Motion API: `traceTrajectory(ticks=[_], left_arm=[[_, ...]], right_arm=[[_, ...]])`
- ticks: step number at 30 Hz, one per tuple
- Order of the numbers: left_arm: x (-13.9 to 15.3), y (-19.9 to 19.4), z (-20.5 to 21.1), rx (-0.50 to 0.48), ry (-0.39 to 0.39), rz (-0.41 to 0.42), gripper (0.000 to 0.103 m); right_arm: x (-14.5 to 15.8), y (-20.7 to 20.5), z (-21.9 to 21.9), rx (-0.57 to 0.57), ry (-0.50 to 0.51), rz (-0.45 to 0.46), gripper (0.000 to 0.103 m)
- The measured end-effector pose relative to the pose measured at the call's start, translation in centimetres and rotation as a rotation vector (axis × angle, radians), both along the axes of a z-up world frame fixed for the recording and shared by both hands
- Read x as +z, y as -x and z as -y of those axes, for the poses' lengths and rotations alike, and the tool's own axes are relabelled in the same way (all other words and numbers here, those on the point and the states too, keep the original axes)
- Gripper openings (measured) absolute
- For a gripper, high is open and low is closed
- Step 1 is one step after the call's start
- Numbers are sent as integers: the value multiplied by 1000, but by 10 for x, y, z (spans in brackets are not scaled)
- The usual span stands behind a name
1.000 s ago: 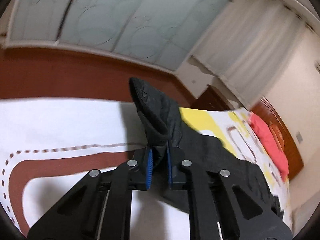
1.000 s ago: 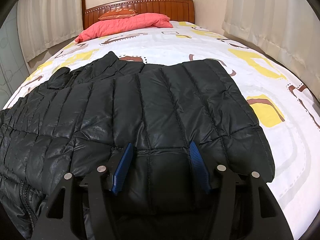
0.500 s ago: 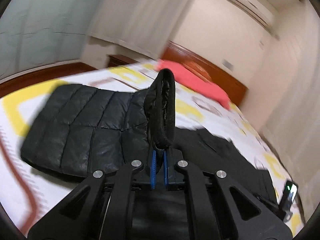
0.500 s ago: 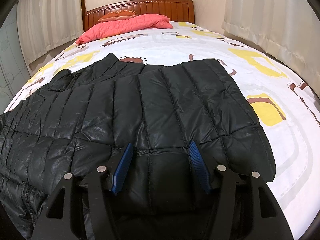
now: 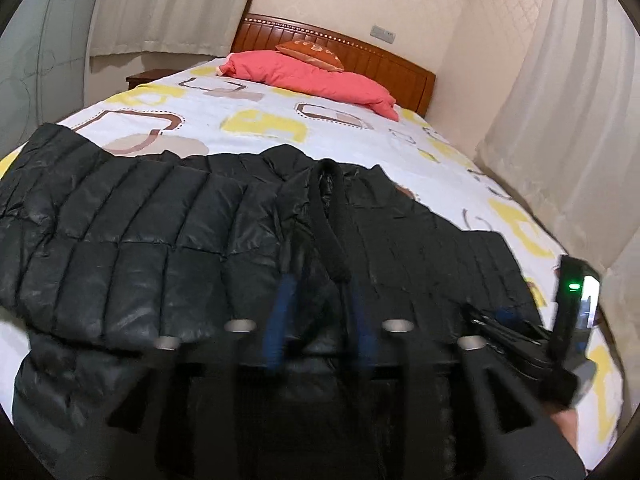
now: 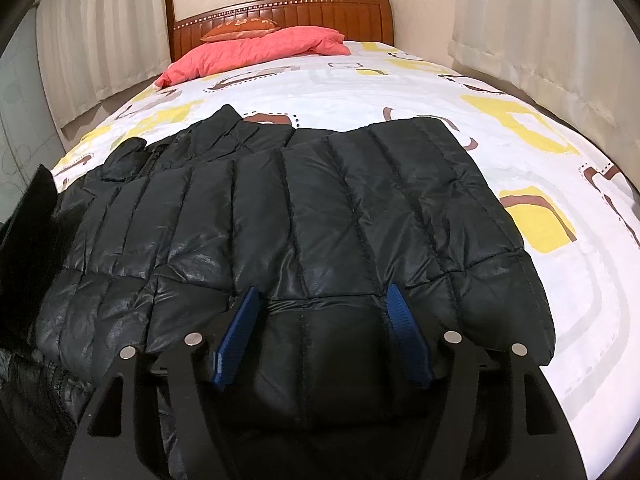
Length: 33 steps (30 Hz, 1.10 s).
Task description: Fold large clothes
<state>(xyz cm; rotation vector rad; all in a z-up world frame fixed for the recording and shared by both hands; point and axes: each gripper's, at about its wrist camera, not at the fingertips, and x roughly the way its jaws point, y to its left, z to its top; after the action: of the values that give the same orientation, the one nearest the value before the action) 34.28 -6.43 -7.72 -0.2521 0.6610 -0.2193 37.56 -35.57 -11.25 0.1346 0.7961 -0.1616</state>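
A black quilted puffer jacket [image 6: 320,208] lies spread across the bed, one sleeve folded over its body. In the left wrist view the sleeve's black knit cuff [image 5: 330,216] rests on the jacket [image 5: 132,240], its near end between the blurred blue pads [image 5: 276,320]. My left gripper [image 5: 320,284] has its jaws opening and the pads stand off the cuff. My right gripper [image 6: 323,290] sits low on the jacket's near part with puffy fabric bulging between its opening jaws, the pads not squeezing it. The right gripper's body [image 5: 576,304] with a green light shows at the right.
The bed [image 6: 400,80] has a white sheet with yellow and brown shapes. A pink pillow [image 6: 256,52] and an orange cushion [image 6: 240,28] lie against the wooden headboard [image 6: 328,12]. Curtains [image 5: 568,120] hang along both sides. The left gripper's black body [image 6: 32,208] shows at the left edge.
My left gripper swung across with the sleeve cuff and laid it over the jacket's body, then its jaws parted from the cuff. The right gripper stayed put, jaws slightly wider.
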Motion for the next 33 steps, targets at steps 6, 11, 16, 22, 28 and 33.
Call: traceTrajectory(ticks=[6,11,16,22,28,33], left_arm=[[24,45,-56,70,67,45,65],[34,60,-116,191,6,74,68],[27,64,-182,338,-25,39,68],[12,65,-221,419,-45,-17,68],[14,70,-231,422,-32,-3,68],[27,76,-232,417,10,26,69]], right_arm=[[16,5,-16,-10,18,2,68],[41,11,-62,83,-48,44,68],[55,1,-127,194,-87,46,69],[40,-23,-175,301,-121,-55,37],[54,-10,-178,314,-52,6,15],[80,5,-128,237,10,95,15]])
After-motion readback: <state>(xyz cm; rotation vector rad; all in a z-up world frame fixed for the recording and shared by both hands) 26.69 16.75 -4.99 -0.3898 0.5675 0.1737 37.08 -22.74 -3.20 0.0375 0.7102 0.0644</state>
